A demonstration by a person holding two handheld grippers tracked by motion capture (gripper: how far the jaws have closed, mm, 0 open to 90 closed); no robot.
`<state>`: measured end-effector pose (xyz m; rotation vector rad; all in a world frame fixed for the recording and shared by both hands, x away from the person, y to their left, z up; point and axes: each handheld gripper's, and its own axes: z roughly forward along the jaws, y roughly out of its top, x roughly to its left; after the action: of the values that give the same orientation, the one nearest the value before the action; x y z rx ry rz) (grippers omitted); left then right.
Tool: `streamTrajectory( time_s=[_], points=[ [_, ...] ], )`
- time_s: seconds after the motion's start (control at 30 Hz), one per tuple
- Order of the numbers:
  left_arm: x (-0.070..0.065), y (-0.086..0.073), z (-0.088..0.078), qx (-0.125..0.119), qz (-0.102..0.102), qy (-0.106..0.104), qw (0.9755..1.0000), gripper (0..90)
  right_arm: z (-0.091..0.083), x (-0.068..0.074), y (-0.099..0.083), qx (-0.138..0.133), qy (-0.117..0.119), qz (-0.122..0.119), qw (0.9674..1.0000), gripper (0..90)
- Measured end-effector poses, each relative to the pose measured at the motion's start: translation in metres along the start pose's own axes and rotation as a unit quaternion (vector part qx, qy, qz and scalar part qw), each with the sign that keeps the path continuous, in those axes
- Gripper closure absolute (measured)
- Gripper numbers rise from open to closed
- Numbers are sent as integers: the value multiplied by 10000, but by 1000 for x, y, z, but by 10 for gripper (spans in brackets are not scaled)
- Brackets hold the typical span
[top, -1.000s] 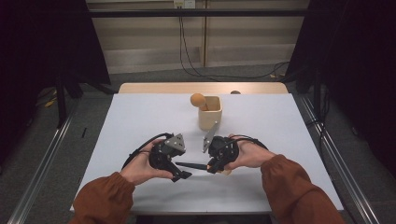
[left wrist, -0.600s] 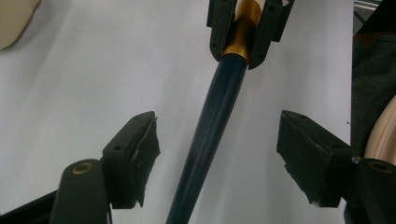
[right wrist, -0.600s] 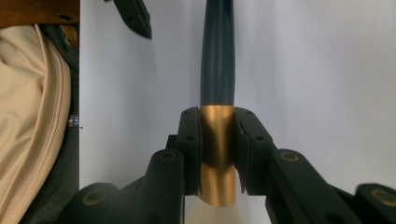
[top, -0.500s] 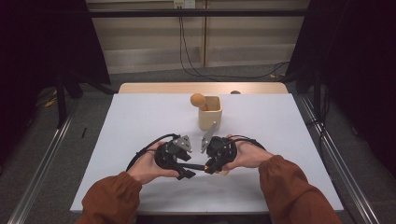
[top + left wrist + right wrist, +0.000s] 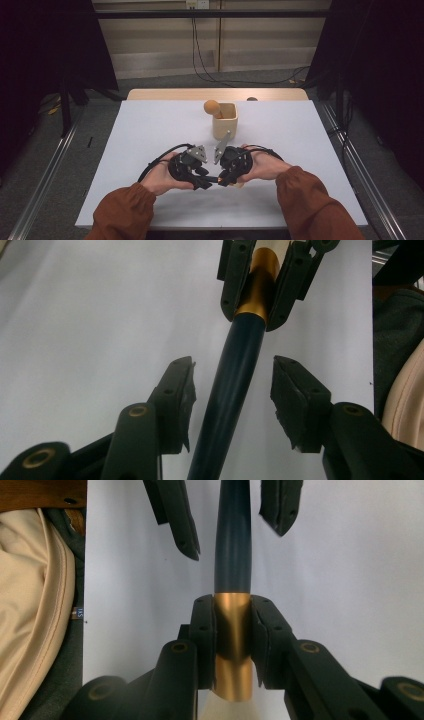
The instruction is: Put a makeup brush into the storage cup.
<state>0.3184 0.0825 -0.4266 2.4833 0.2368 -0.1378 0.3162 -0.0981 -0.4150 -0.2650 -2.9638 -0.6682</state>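
Two tools meet over my bench (image 5: 150, 130): my right tool (image 5: 233, 625) clamps the gold-banded dark handle (image 5: 235, 375); my left tool (image 5: 232, 390), just closing, straddles it untouched.

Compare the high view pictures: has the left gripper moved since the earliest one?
Yes. The left gripper has shifted right, toward the wooden cup, meeting the right gripper; its jaws have been closing around the dark handle.

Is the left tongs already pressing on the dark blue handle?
No, its pads stand apart from the dark blue handle, with gaps on both sides.
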Motion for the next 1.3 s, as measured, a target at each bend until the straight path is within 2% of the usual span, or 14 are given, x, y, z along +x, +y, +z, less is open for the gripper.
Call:
streamTrajectory(
  time_s=[0.1, 0.17, 0.27, 0.67, 0.83, 0.97, 1.13, 1.3],
  points=[
    [0, 0, 1, -29, -5, 30, 10000, 564, 1, 1, 1, 10, 35, -6, 10000, 740],
    [0, 0, 1, -87, 12, -43, 10000, 616, 1, 1, 1, -14, 41, -24, 10000, 740],
    [-1, 1, 2, -68, 48, -61, 9999, 648, 1, 2, 2, -3, 41, -12, 10000, 740],
    [0, -2, 8, -110, -25, -94, 9999, 649, 2, 2, 3, -6, 14, -66, 10000, 740],
    [0, -2, 8, -94, 20, -66, 9999, 658, 2, 3, 3, -52, 1, -95, 9999, 740],
    [0, -2, 10, -66, 96, -88, 9999, 681, 2, 3, 3, -29, -11, -72, 10000, 740],
    [-1, -2, 10, -92, 104, -159, 9998, 715, 2, 3, 3, -8, -21, -185, 9998, 727],
    [-3, -2, 10, -203, 19, -105, 9997, 746, 1, 1, 1, -79, -95, -240, 9996, 692]
  ],
)
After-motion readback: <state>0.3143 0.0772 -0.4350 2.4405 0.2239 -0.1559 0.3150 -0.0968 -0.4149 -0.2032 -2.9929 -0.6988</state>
